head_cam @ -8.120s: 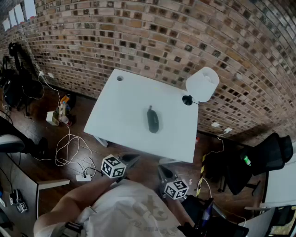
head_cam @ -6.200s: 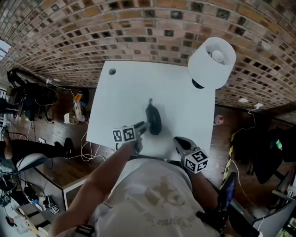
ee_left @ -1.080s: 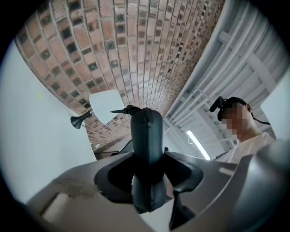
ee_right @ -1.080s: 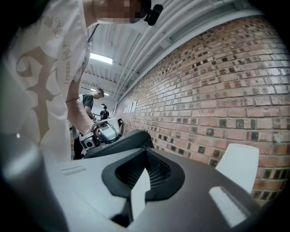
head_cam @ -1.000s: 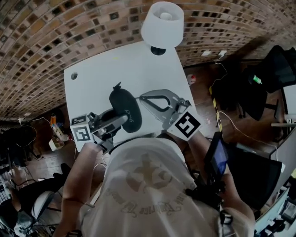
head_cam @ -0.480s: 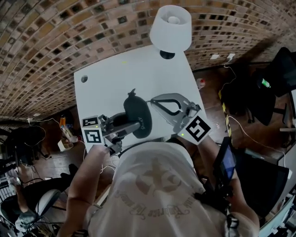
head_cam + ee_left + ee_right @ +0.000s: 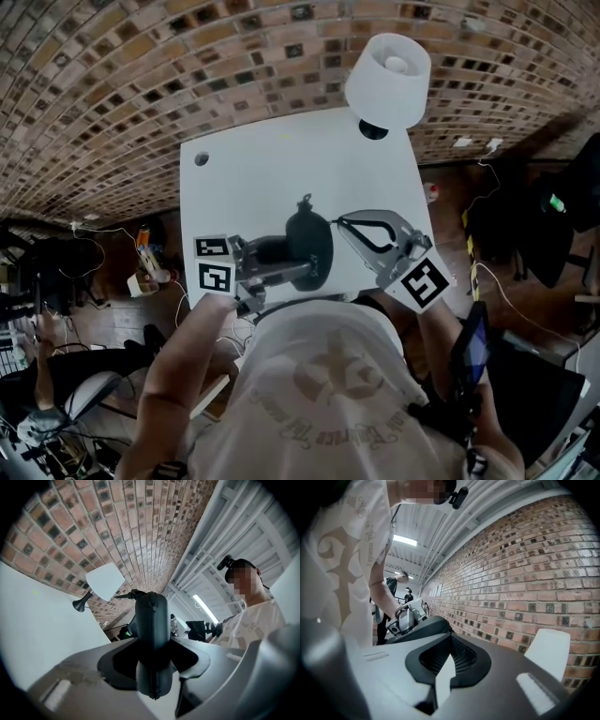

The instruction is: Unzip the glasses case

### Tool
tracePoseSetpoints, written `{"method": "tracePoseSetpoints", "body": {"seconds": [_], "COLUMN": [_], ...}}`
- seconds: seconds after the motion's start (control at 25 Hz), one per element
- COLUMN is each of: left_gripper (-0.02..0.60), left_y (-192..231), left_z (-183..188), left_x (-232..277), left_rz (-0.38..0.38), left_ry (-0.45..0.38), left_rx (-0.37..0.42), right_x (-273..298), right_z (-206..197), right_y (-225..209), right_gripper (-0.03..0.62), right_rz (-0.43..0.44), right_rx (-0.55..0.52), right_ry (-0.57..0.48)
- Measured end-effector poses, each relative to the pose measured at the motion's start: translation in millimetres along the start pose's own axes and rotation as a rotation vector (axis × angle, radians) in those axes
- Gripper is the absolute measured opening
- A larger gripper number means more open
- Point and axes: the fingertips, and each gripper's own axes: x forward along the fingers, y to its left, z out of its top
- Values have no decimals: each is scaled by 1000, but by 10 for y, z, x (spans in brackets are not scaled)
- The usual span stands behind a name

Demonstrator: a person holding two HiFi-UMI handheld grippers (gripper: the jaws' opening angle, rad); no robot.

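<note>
- The glasses case (image 7: 309, 246) is a dark, smooth, rounded oval pod, with a zip seam running along its narrow edge.
- The left claw (image 7: 298, 262) grips the case across its middle, grey jaws pressing both flat sides, and holds it over the near part of the plain white desk (image 7: 253, 187).
- The right claw (image 7: 339, 221) is closed, its ribbed pads together. Its tips are at the case's right edge; whether they pinch anything is unclear.
- A lamp (image 7: 388, 67) with a white drum shade stands at the desk's far right corner, well apart from the case.
- A rough brick wall (image 7: 187, 56) runs behind the desk.
</note>
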Motion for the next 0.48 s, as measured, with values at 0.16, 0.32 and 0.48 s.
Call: {"method": "tracePoseSetpoints", "body": {"seconds": [0.16,0.32,0.48], "left_gripper": [209,212,213], "left_y": [23,9,26], "left_z": [-202,-364,-131], "left_x": [17,17,-89], "left_rz": [35,36,34], "left_ry": [135,193,105], "left_rx": [70,102,80], "right_x": [-37,-127,-88], "right_z": [306,351,407], "right_y": [-190,-341,-181], "right_gripper": [5,5,6], "right_rz": [-83,-76,-6], "right_rx": [119,115,74], "right_ry": [-223,-243,-279]}}
